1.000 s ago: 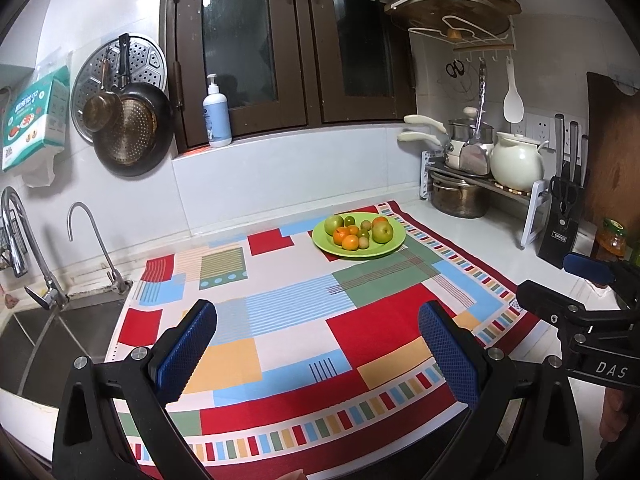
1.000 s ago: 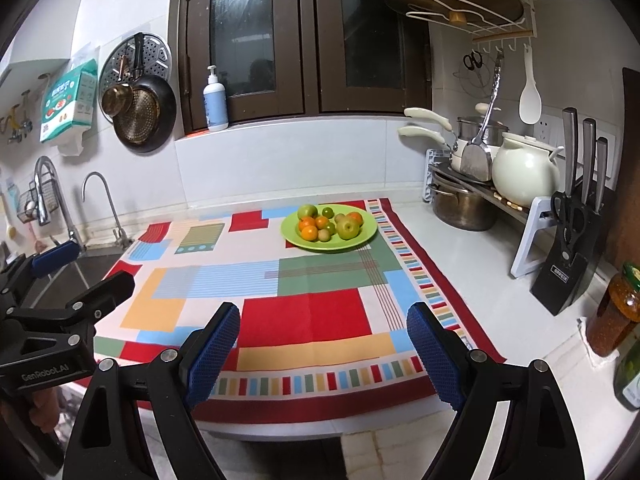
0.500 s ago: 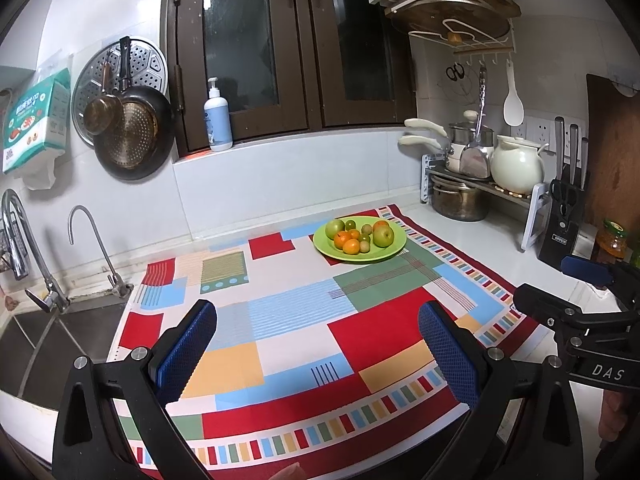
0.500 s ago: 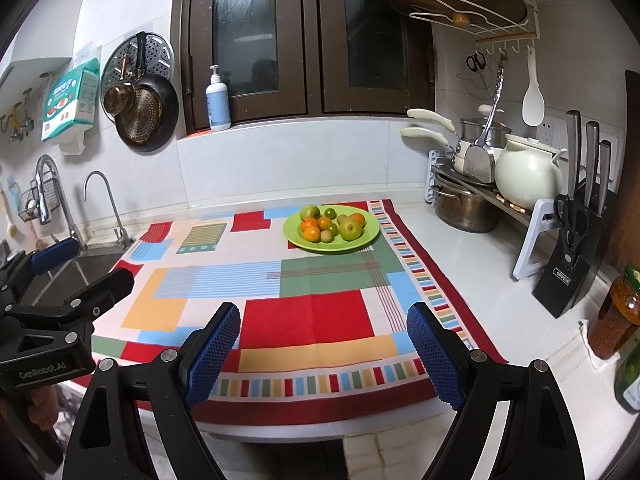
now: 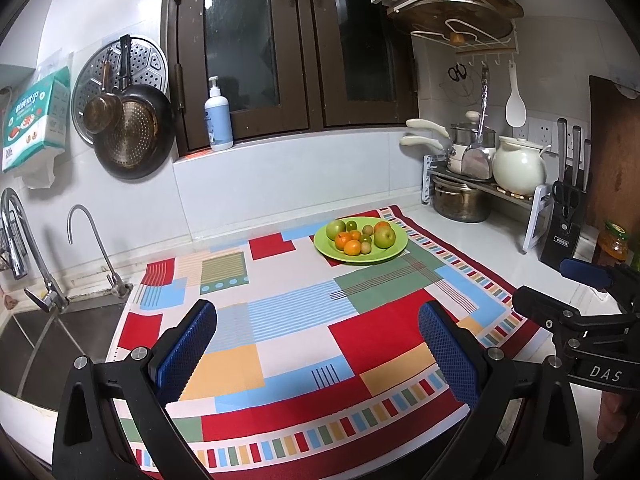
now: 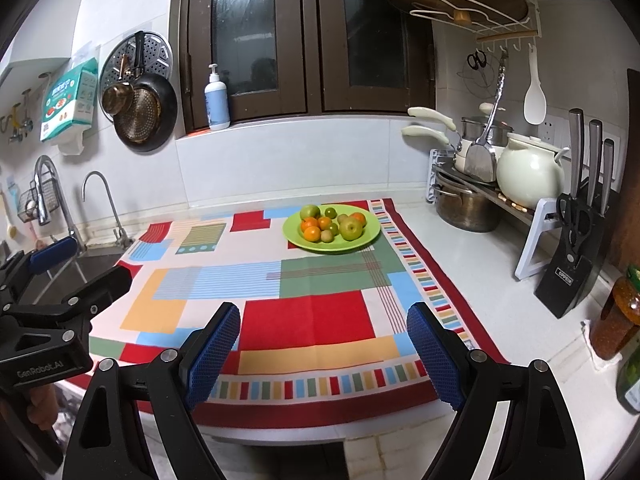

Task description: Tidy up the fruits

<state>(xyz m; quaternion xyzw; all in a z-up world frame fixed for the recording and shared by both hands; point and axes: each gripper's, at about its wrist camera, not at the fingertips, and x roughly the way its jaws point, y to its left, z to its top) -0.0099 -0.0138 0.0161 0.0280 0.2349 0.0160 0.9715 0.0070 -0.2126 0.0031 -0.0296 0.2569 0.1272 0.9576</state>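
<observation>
Right wrist view: fruits all lie piled on green plate at twelve o'clock; none on cloth. Left gripper and right gripper gape, empty. Fits start or finish.

A lime-green plate of green and orange fruit sits on a red, blue, orange-blocked cloth.

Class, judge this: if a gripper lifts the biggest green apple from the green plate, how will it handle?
The green apple looks round and smooth, so it may slip or roll once set down. It touches neighbouring fruit on the green plate, so lifting it could set the small oranges rolling.
</observation>
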